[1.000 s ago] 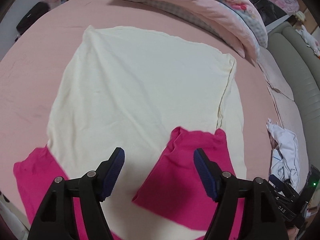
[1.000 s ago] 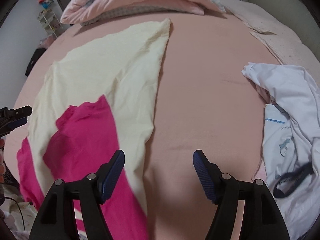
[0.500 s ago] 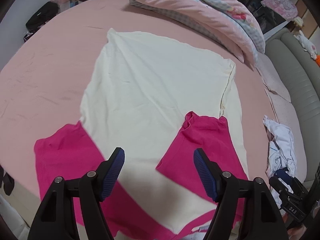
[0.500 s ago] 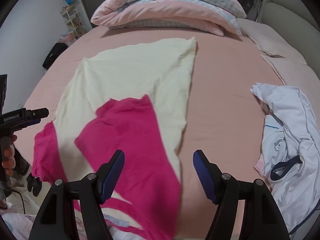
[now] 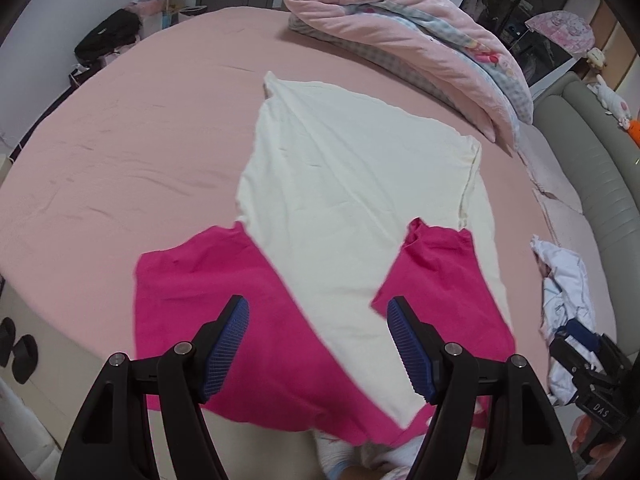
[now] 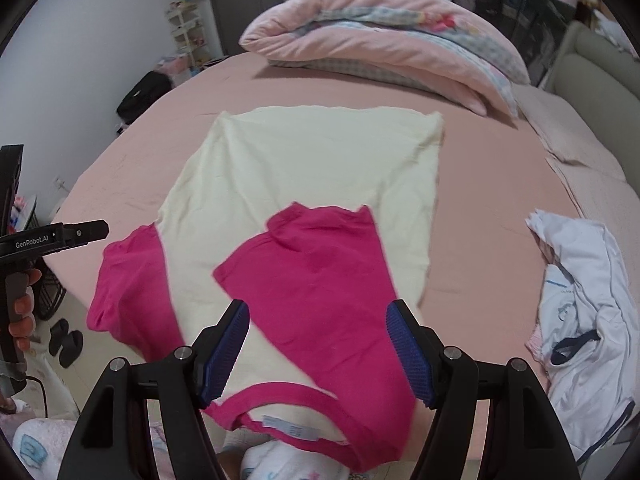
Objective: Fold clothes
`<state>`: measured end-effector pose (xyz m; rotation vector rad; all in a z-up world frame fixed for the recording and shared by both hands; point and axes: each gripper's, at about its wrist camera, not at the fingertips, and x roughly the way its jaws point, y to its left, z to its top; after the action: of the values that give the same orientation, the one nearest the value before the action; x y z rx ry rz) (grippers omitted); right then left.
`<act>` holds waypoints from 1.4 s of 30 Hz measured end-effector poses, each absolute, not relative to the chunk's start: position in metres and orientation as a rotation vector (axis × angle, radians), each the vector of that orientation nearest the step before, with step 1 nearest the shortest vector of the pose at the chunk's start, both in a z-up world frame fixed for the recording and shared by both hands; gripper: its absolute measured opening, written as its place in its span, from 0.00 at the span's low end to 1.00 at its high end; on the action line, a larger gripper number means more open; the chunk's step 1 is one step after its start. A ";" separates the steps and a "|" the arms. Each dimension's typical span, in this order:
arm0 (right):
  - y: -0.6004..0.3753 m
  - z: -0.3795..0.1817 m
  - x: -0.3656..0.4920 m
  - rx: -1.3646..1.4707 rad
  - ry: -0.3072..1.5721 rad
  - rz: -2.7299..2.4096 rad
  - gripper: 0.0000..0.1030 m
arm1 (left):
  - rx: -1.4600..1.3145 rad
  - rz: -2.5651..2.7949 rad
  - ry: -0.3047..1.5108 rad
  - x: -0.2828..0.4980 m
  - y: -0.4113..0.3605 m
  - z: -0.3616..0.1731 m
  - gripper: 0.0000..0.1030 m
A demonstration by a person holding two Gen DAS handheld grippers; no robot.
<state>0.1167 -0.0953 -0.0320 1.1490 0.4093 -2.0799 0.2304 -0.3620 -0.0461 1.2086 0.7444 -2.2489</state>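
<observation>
In the left wrist view, the left gripper (image 5: 318, 344) is hovering with jaws apart over the cream-and-pink shirt (image 5: 352, 200) lying centre frame on the pink bed (image 5: 120, 152). In the right wrist view, the right gripper (image 6: 318, 348) is likewise gaping, empty; only here the shirt's neckline is showing, white clothes (image 6: 584, 304) lying at right.

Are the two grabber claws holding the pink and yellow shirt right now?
No. The left gripper and right gripper are both open above the shirt, holding nothing.
</observation>
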 end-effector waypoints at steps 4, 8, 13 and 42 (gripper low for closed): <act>-0.118 -0.037 0.133 1.130 0.442 -2.049 0.69 | 1.210 -2.225 0.694 0.249 -0.367 -0.056 0.68; -0.143 -0.043 0.146 1.124 0.490 -2.001 0.69 | 1.216 -2.198 0.685 0.266 -0.375 -0.068 0.68; -0.167 -0.048 0.160 1.112 0.538 -1.956 0.69 | 1.216 -2.155 0.743 0.284 -0.387 -0.086 0.68; -0.273 -0.096 0.217 1.078 0.721 -1.608 0.69 | 1.229 -1.915 1.046 0.371 -0.435 -0.163 0.68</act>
<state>0.2171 -0.2726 -0.0958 1.0785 0.7207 -1.6081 0.3711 -0.4351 -0.1634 1.2288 1.0461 -1.9148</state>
